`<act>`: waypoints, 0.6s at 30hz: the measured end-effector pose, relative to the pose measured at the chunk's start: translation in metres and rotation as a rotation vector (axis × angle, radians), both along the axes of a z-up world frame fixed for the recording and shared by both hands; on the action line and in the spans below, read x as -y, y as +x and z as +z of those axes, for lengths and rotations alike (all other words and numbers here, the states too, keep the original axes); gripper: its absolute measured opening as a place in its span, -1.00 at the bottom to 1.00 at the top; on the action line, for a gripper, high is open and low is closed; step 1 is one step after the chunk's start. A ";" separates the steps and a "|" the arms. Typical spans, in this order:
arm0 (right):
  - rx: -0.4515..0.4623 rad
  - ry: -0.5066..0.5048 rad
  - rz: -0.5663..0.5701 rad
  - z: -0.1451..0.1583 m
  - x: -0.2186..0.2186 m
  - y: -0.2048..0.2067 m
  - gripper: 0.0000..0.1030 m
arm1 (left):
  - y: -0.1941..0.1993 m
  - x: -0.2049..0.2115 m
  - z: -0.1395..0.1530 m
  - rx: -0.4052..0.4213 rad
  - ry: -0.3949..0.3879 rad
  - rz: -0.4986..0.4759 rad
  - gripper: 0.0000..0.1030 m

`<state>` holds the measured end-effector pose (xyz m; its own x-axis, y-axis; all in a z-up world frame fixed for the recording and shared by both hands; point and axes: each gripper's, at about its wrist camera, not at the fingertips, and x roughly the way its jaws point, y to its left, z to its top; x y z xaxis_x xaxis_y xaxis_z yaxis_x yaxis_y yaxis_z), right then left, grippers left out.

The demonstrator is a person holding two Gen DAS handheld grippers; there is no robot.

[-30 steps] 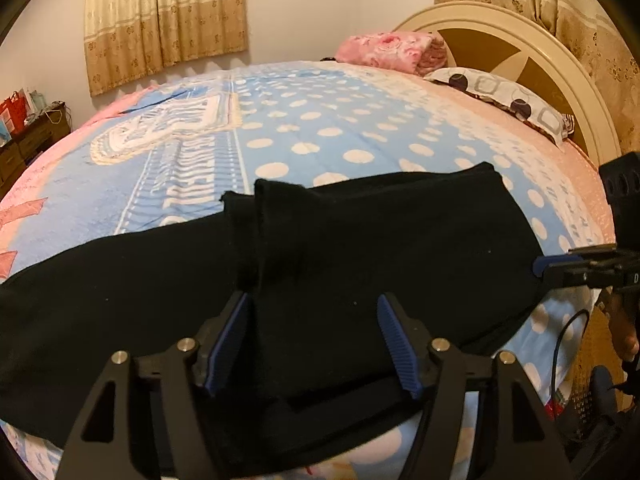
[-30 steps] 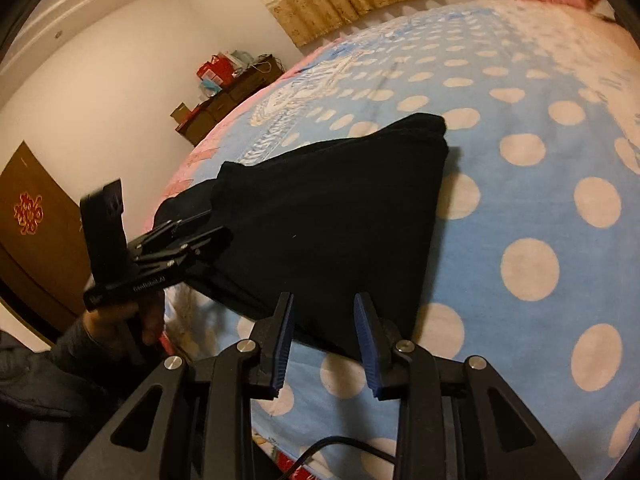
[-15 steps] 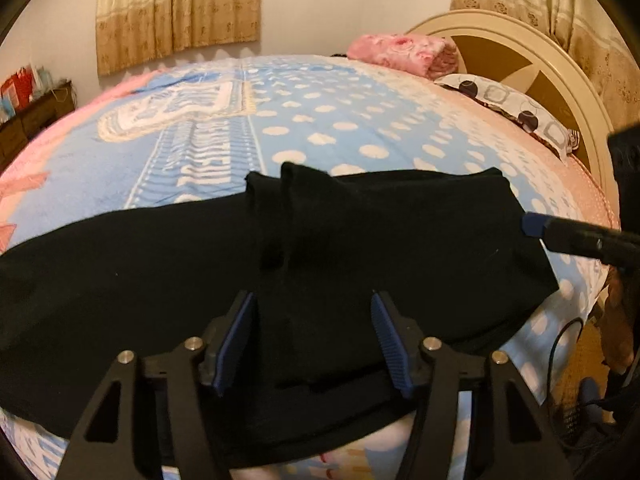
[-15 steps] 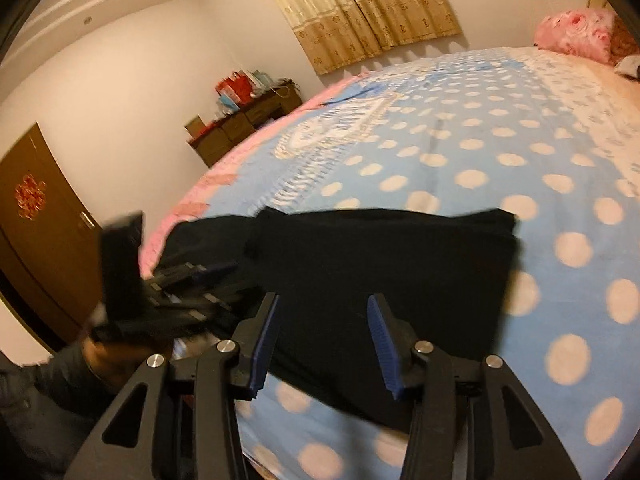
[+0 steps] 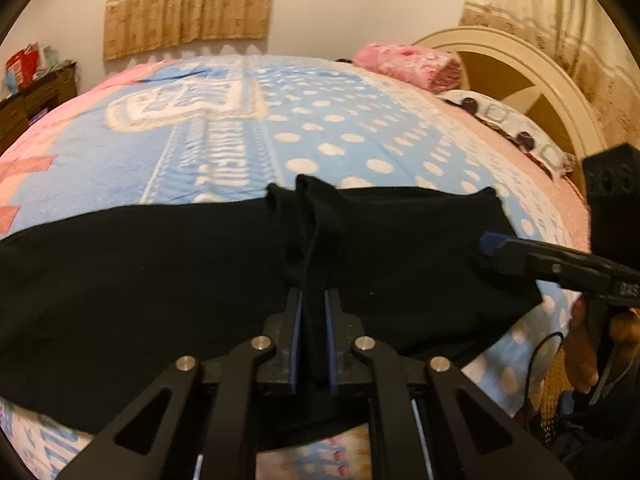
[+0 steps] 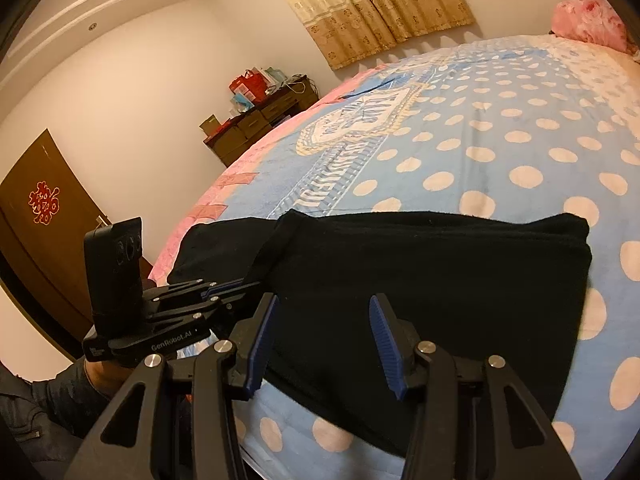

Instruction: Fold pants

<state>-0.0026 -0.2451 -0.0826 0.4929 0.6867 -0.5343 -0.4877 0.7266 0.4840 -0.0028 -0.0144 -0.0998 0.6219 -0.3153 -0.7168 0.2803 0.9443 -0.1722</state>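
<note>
Mid-fold: black soft-fabric pants point(image 5: 168, 280) lie across blue polka-dot bedspread point(image 5: 340, 136) near its edge, left gripper point(image 5: 313, 320) just pinched shut on near-edge fold, right gripper point(image 6: 322, 344) spread w/ nothing between, so next likely needs right-side grab, then lift both together.

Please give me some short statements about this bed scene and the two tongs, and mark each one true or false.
1. The left tongs are shut on a fold of the black pants. True; they have just been closing.
2. The right tongs are clamped on the pants. False: they are open over the fabric.
3. The pants lie on a plain white sheet. False: on a blue blanket with white dots.
4. A pink folded blanket lies near the headboard. True.
</note>
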 end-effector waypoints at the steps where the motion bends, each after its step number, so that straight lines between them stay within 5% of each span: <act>1: 0.009 -0.004 0.002 0.001 -0.001 0.000 -0.04 | 0.001 -0.003 -0.003 -0.016 -0.004 0.008 -0.78; 5: 0.016 -0.039 0.027 -0.002 -0.012 0.001 -0.04 | -0.003 -0.001 -0.001 -0.012 -0.008 0.010 -0.77; 12: -0.005 -0.104 0.017 -0.014 -0.012 0.000 -0.03 | -0.015 0.003 0.025 0.076 -0.006 0.052 -0.23; 15: 0.009 -0.067 0.010 -0.015 0.008 -0.016 -0.03 | -0.026 0.013 0.041 0.175 0.000 0.021 0.17; 18: 0.046 0.012 -0.039 -0.008 0.034 -0.023 -0.03 | -0.023 0.033 0.035 0.176 0.009 -0.057 0.29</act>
<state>-0.0256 -0.2795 -0.0910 0.5435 0.6725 -0.5023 -0.4810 0.7399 0.4702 -0.0254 -0.0471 -0.0644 0.7192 -0.3477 -0.6016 0.3584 0.9274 -0.1076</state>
